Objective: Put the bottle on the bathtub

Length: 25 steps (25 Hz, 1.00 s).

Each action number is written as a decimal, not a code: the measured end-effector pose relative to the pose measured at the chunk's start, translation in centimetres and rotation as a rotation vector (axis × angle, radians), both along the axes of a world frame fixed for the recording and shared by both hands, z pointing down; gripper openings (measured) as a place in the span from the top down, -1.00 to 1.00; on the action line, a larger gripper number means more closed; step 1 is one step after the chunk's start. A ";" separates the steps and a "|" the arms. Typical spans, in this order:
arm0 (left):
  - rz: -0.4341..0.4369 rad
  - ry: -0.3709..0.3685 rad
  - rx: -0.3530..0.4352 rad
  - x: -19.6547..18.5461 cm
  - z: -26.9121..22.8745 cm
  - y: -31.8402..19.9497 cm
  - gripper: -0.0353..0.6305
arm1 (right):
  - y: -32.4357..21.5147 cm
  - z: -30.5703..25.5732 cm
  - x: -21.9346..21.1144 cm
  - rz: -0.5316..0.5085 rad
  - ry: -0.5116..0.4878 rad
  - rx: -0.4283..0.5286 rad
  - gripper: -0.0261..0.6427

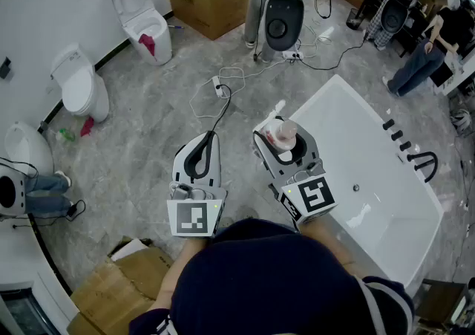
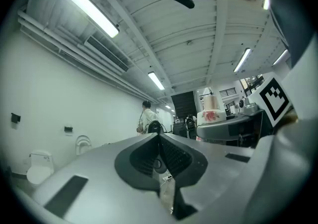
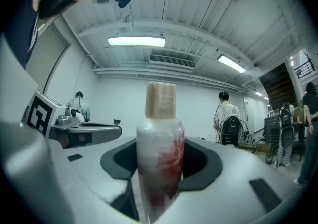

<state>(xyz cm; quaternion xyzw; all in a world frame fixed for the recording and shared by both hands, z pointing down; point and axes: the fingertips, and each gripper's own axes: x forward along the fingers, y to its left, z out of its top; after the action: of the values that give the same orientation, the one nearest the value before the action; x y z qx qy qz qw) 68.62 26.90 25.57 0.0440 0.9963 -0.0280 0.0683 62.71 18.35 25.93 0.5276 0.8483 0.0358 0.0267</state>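
Grey floor (image 1: 148, 118) and the bathtub (image 1: 319, 93) lie below as I watch my right tongs (image 1: 275, 141) clamp the upright bottle (image 1: 283, 133), left tongs (image 1: 208, 145) closed, empty.

Bottle (image 3: 160, 148): base cut by bottom edge in right gripper view, lower sides hidden btwn the jaws of the right gripper (image 1: 280, 140) clamped on it; label print too blurry to read. Head view: person's head (image 1: 260, 281) hides part of the bathtub (image 1: 371, 144) near rim. Cardboard box (image 1: 111, 289) cut by bottom edge. Bystander's legs (image 1: 41, 192) at left edge, rest out of frame. Left gripper view: person by far wall (image 2: 147, 118) too small for detail.
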 end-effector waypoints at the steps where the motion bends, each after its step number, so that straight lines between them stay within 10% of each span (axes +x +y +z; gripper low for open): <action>1: -0.007 0.000 -0.001 -0.3 0.0 -0.2 0.82 | -0.3 -0.1 -0.4 0.002 -0.006 0.002 0.23; 25: -0.005 0.022 0.001 -12.7 3.6 3.4 0.82 | 2.4 3.9 -13.6 0.027 0.030 0.031 0.23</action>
<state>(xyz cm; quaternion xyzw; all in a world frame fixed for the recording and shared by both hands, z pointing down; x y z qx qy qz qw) 55.96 30.34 29.14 0.0461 0.9969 -0.0281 0.0572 49.07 20.75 29.82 0.5169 0.8550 0.0411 0.0053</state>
